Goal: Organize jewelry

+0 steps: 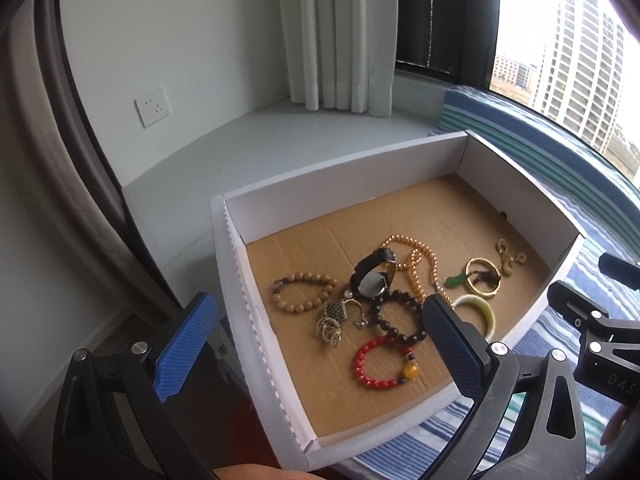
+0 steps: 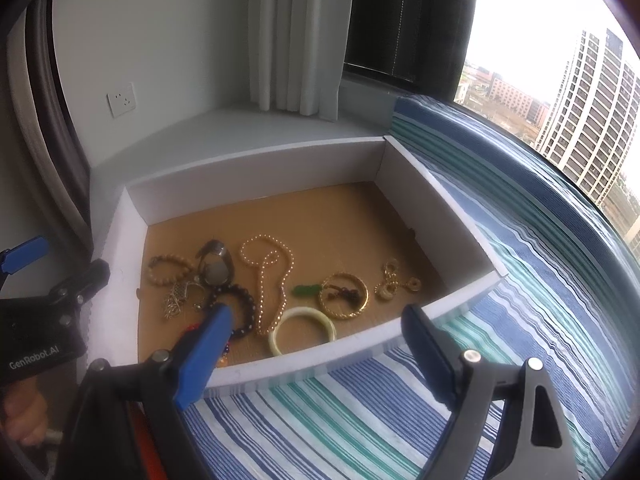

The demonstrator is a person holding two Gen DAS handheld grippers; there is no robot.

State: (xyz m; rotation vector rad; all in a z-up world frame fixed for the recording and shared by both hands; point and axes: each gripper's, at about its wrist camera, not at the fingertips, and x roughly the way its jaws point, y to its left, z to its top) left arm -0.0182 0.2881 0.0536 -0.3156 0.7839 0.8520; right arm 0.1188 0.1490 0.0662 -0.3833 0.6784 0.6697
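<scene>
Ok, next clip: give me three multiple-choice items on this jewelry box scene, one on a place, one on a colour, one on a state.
1. Where does the wristwatch lie?
A. on the striped cloth
B. inside the box
C. on the windowsill

2. What colour is the bead bracelet nearest the box's front wall?
A. red
B. green
C. white

3. How do the right tool's jaws stand?
A. shut on the pale bangle
B. shut on nothing
C. open, holding nothing

Answers:
1. B, the watch rests on the brown floor of the box among the other pieces.
2. A, its beads are red with one amber bead.
3. C, its fingers stand wide apart, short of the pale bangle.
</scene>
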